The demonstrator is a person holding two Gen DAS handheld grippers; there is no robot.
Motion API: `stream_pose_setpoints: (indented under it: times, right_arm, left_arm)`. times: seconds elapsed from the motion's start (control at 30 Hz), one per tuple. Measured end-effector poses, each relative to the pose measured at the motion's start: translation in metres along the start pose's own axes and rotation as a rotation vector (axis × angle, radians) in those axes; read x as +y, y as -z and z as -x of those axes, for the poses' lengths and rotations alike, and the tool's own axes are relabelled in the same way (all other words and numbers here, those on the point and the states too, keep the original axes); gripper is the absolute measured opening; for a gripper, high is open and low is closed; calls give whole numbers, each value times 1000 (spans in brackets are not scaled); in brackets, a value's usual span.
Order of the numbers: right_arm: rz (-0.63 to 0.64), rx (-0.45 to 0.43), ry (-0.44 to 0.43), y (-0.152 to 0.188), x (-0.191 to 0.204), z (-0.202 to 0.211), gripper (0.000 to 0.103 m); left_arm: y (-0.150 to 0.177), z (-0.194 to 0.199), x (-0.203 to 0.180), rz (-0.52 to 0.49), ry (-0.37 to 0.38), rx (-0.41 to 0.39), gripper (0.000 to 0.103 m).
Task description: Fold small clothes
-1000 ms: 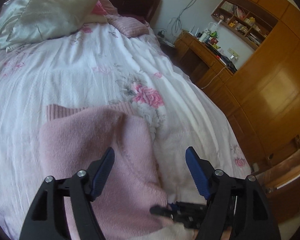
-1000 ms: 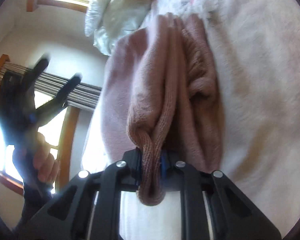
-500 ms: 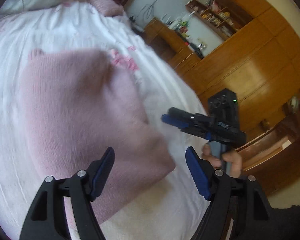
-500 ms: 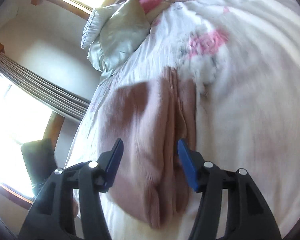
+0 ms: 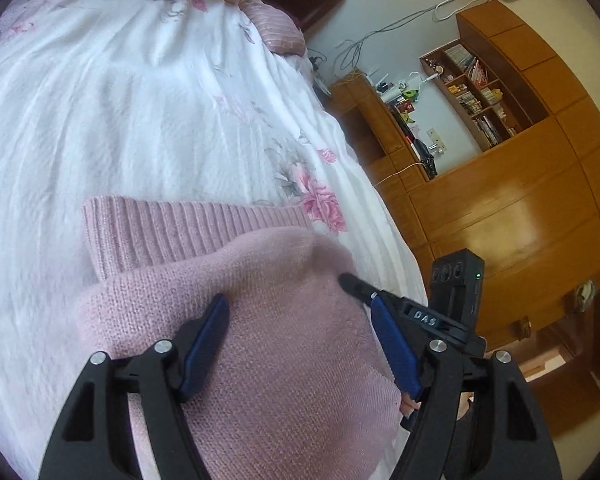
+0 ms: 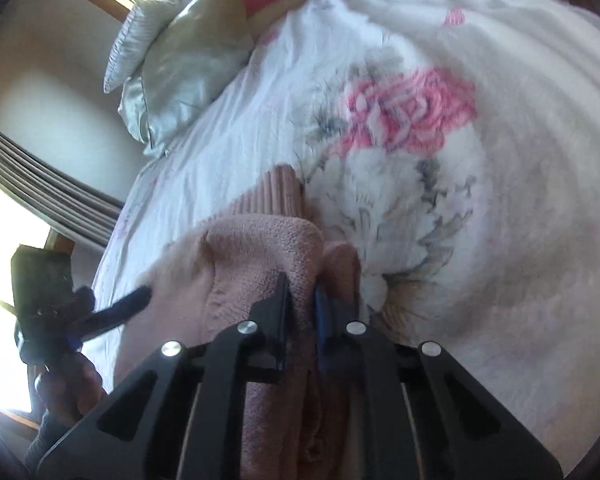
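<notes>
On the floral bedspread (image 5: pixel 148 120), the right gripper (image 6: pixel 302 304) pinches a fold of the pink knit sweater (image 5: pixel 260 320); the left gripper (image 5: pixel 300 340) hovers spread wide above it.

Left tool (image 5: pixel 300 344) jaws spread wide; right tool (image 6: pixel 302 304) jaws pinched nearly together.

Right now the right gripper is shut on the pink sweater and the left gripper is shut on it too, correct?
Not quite. The right gripper is shut on the pink sweater, as the right wrist view shows. But the left gripper is open: the left wrist view shows its fingers spread wide above the sweater, gripping nothing.
</notes>
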State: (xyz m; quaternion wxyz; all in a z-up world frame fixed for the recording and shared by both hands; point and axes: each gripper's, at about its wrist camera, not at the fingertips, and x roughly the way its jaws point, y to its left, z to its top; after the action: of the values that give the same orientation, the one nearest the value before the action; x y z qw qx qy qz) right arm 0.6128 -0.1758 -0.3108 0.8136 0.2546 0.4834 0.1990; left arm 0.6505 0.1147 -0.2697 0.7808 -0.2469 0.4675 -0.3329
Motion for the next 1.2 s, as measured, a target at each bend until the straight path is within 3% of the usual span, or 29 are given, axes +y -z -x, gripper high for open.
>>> stream_pose_setpoints:
  times: [0.1, 0.13, 0.23, 0.33, 0.4, 0.43, 0.47, 0.57, 0.6, 0.7, 0.77, 0.8, 0.83, 0.87, 0.93, 1.0, 1.07, 1.13, 1.2]
  right_arm:
    - [-42, -14, -41, 1, -9, 13, 29]
    - [-47, -34, -55, 3, -9, 25, 31]
    - [18, -67, -115, 16, 10, 49, 31]
    - [106, -12, -151, 29, 32, 46, 31]
    - [131, 60, -109, 31, 33, 29, 26]
    - [136, 70, -48, 32, 26, 21, 6]
    - [140, 68, -9, 30, 22, 17, 0]
    - [104, 60, -15, 27, 13, 28, 0]
    - [121, 44, -27, 31, 19, 40, 5]
    - [185, 29, -123, 51, 38, 71, 9]
    - [201, 63, -136, 65, 44, 67, 9]
    - [208, 86, -111, 69, 43, 59, 8]
    - [211, 96, -54, 71, 38, 48, 0]
    - [186, 115, -35, 72, 27, 38, 0]
    - [113, 125, -57, 75, 12, 31, 0]
    - [103, 115, -52, 77, 13, 42, 0]
    - [99, 109, -93, 84, 23, 60, 8]
    - [117, 104, -149, 97, 31, 79, 9]
    - [134, 130, -152, 113, 31, 81, 9]
  left_arm:
    - [1, 15, -12, -39, -54, -16, 73]
    - [6, 27, -22, -86, -36, -41, 73]
    - [19, 49, -46, -172, 83, -57, 74]
    - [22, 32, -28, -114, 62, 5, 73]
    - [25, 11, -6, -60, 7, 57, 70]
    - [27, 5, 0, -63, -6, 50, 68]
    - [29, 2, 2, -74, -15, 38, 68]
    - [29, 4, -9, -79, -61, 35, 64]
    - [29, 11, -18, -88, -76, 27, 64]
    - [49, 41, -48, -182, 24, 12, 65]
    - [69, 43, -49, -203, 35, 51, 65]
    - [76, 37, -43, -193, 4, 81, 65]
    - [84, 25, -36, -181, -42, 105, 64]
    - [88, 17, -25, -155, -42, 115, 62]
    - [91, 7, -20, -159, -55, 123, 52]
    - [89, 7, -24, -157, -72, 126, 52]
    - [91, 24, -34, -140, -44, 111, 53]
    - [106, 46, -47, -177, 20, 81, 57]
    - [126, 50, -52, -199, 30, 100, 57]
